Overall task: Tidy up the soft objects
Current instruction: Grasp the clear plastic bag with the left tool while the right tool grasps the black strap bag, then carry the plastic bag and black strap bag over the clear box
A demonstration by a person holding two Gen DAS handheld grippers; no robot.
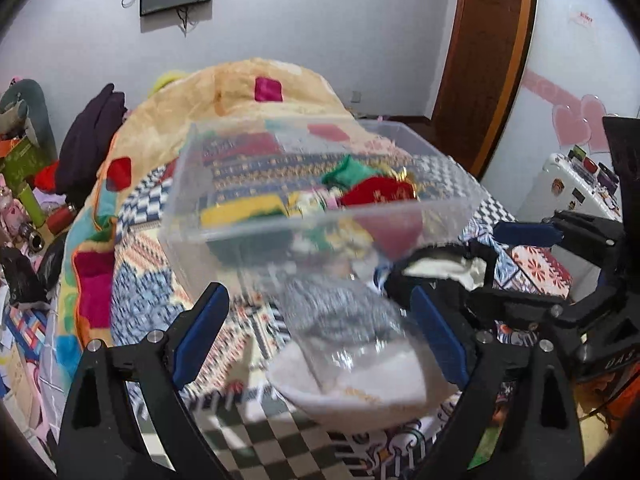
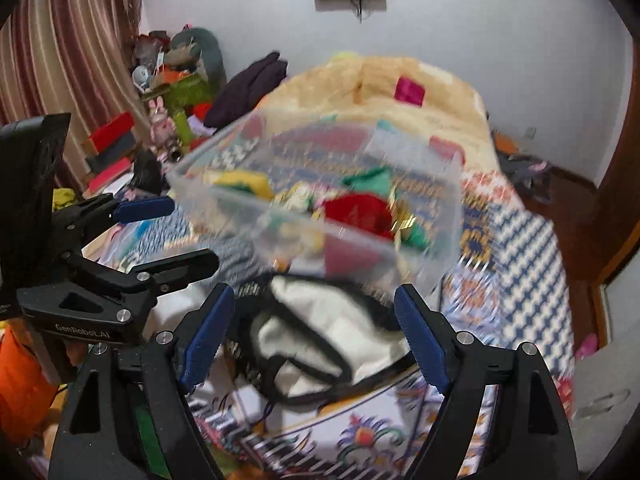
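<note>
A clear bin (image 1: 320,200) sits on the patterned bed (image 1: 160,264), holding red (image 1: 380,192), green (image 1: 348,172) and yellow (image 1: 244,208) soft items. The left gripper (image 1: 320,328) is spread wide and holds nothing; a grey-and-white sock (image 1: 352,344) lies between its fingers, just before the bin. Only the right wrist view shows the white, black-edged garment (image 2: 320,336) clearly, lying before the bin between the wide-open, empty right gripper (image 2: 316,336). That view also shows a striped curtain (image 2: 72,40); the left view shows a door (image 1: 484,48).
</note>
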